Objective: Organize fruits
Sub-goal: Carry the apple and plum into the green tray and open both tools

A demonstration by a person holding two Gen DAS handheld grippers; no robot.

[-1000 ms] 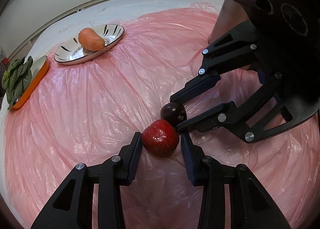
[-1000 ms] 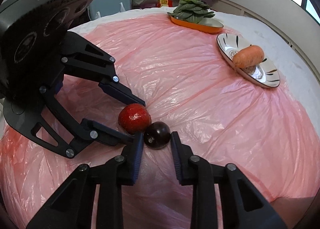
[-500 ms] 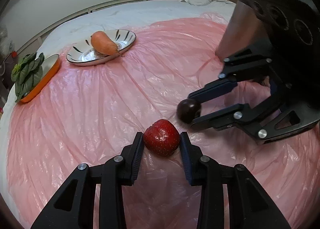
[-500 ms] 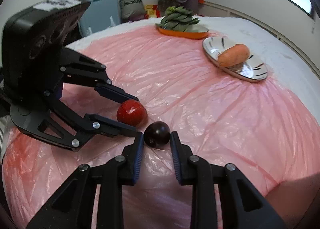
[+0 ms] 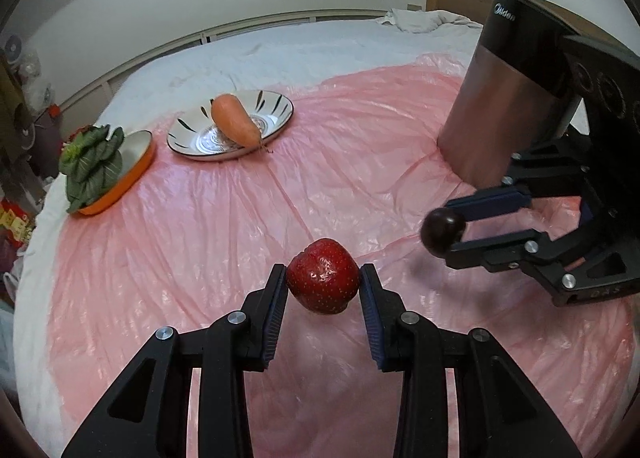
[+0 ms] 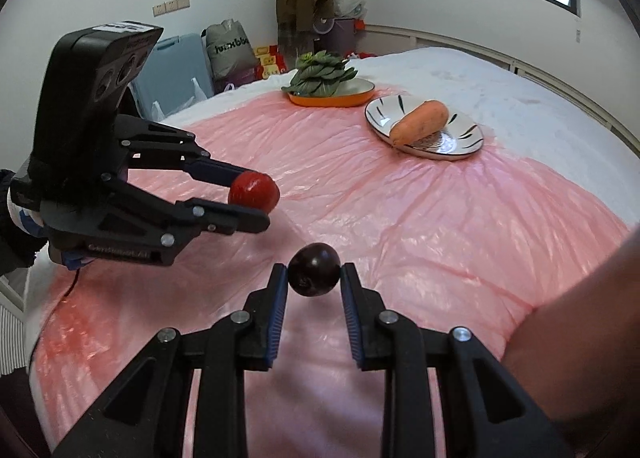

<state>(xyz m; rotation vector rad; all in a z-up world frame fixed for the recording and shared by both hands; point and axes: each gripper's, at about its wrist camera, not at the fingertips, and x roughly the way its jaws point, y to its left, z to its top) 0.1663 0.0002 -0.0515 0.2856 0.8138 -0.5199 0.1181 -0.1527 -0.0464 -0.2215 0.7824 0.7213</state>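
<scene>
A red strawberry (image 5: 323, 276) hangs above the pink plastic sheet (image 5: 240, 225), pinched between the pads of my left gripper (image 5: 323, 286). From the right wrist view the same strawberry (image 6: 253, 191) shows in the left gripper (image 6: 256, 197) at the left. A dark purple plum (image 6: 314, 270) is clamped in my right gripper (image 6: 314, 278), also lifted off the sheet. In the left wrist view the plum (image 5: 442, 232) and right gripper (image 5: 452, 230) are at the right. Both fruits are apart from each other.
A striped white plate (image 5: 276, 125) with a carrot (image 5: 234, 119) sits at the far side. An orange dish (image 5: 140, 165) holds leafy greens (image 5: 92, 163) beside it. A tall copper-coloured appliance (image 5: 496, 97) stands at the right. White bedding (image 5: 320, 45) surrounds the sheet.
Both grippers have risen with their fruit off the sheet. The strawberry and plum, touching a second ago, have moved apart, the right gripper shifting away to the right.
</scene>
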